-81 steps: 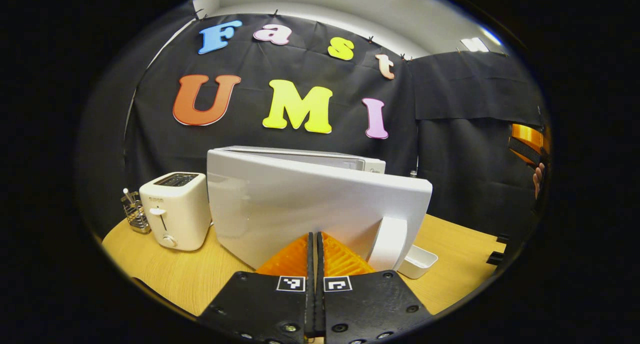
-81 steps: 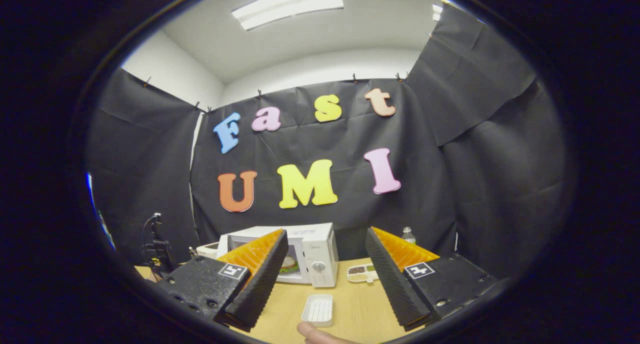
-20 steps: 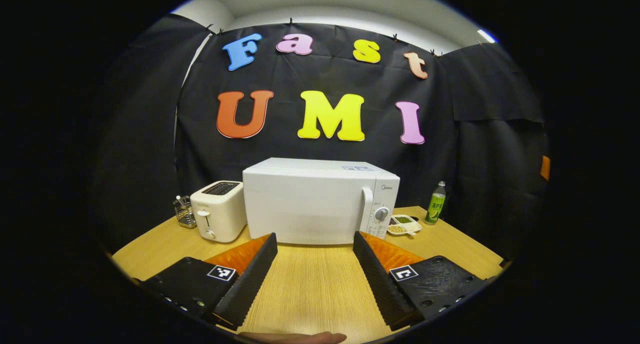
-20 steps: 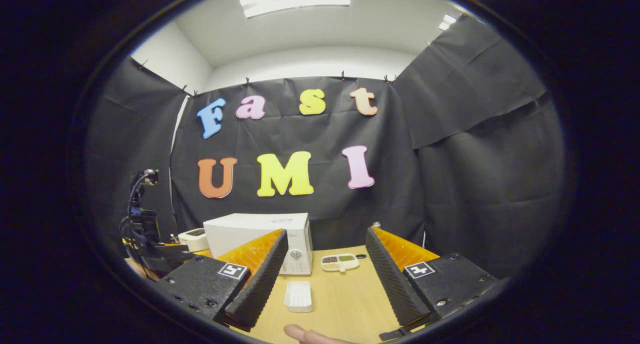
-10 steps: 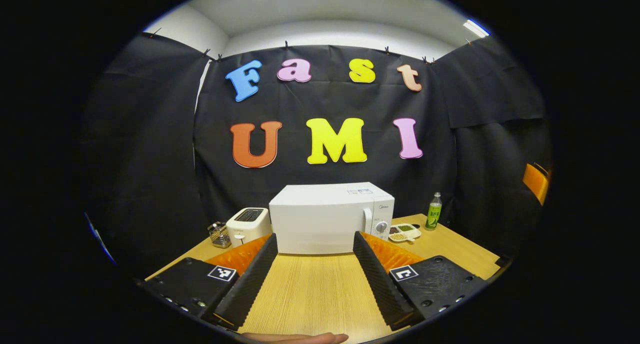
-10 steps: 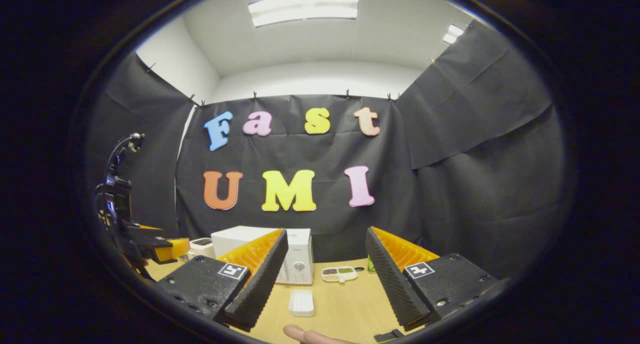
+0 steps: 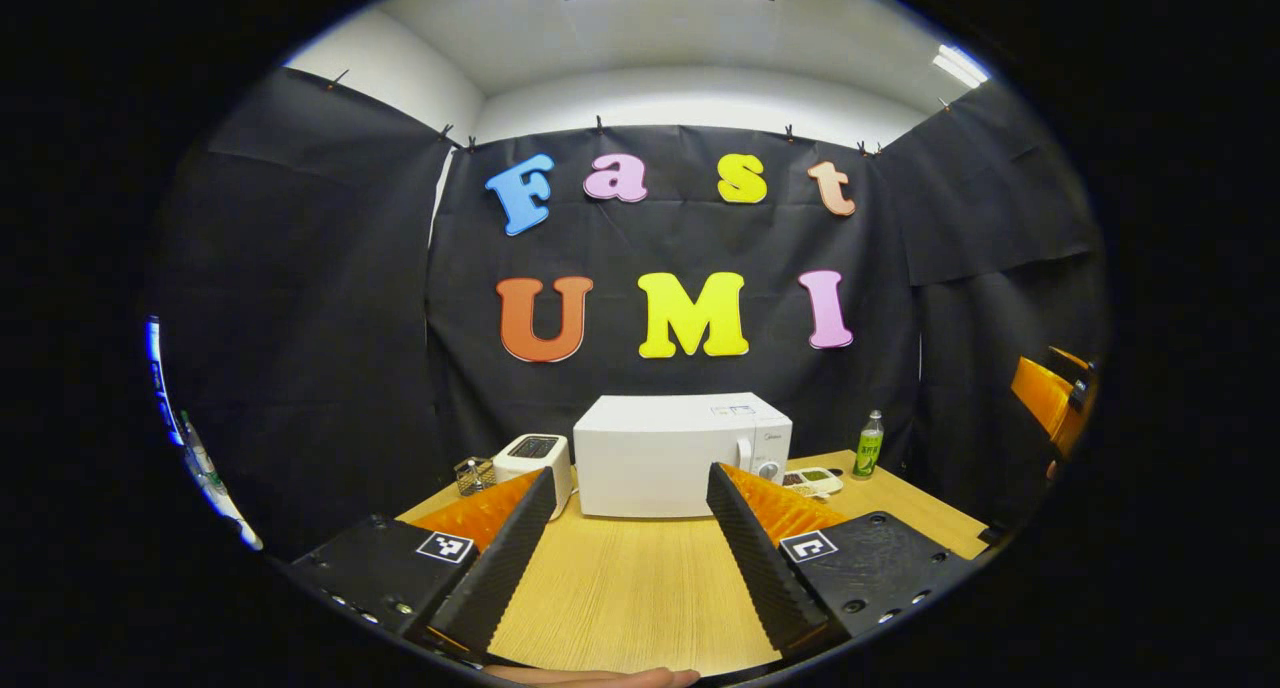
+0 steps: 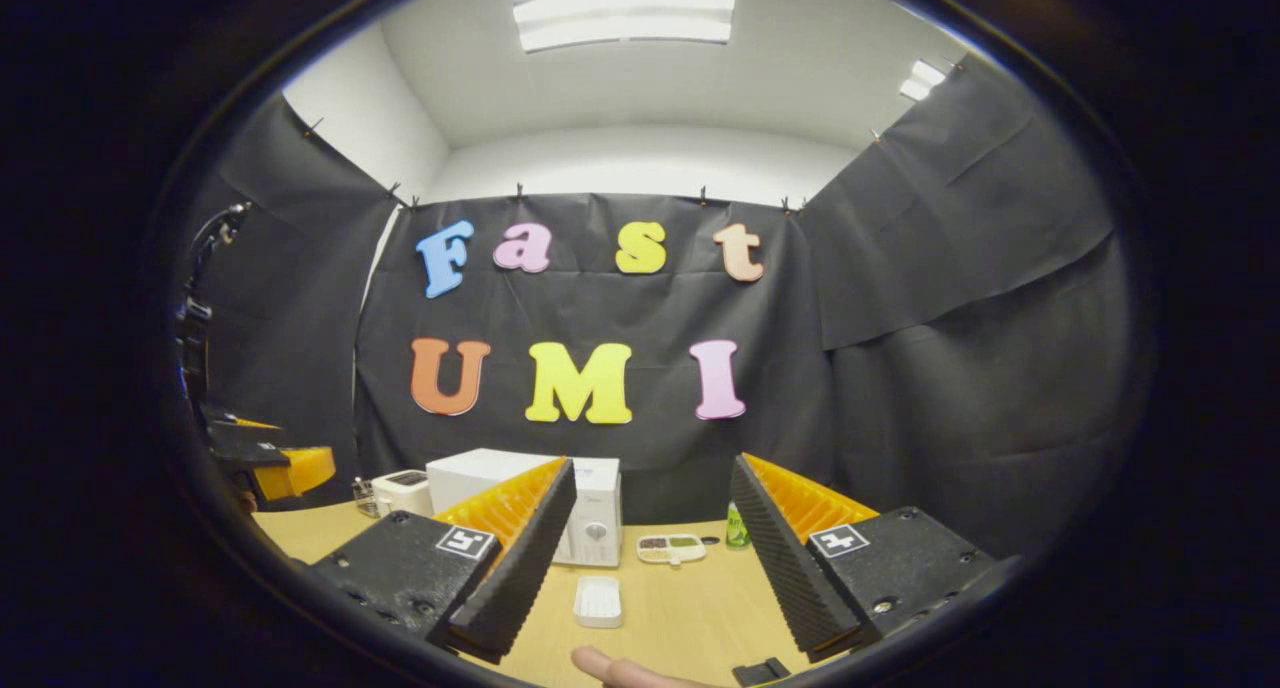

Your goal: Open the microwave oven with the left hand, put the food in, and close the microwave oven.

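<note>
With the microwave oven (image 7: 682, 454) door shut at the table's (image 7: 620, 588) far side, the task looks finished, so both grippers need only hold clear of it. Left to right, the left gripper (image 7: 630, 543) gapes empty and the right gripper (image 8: 650, 548) likewise. The left gripper view adds the toaster (image 7: 533, 459); the right gripper view adds a white tray (image 8: 598, 601) nearer.
</note>
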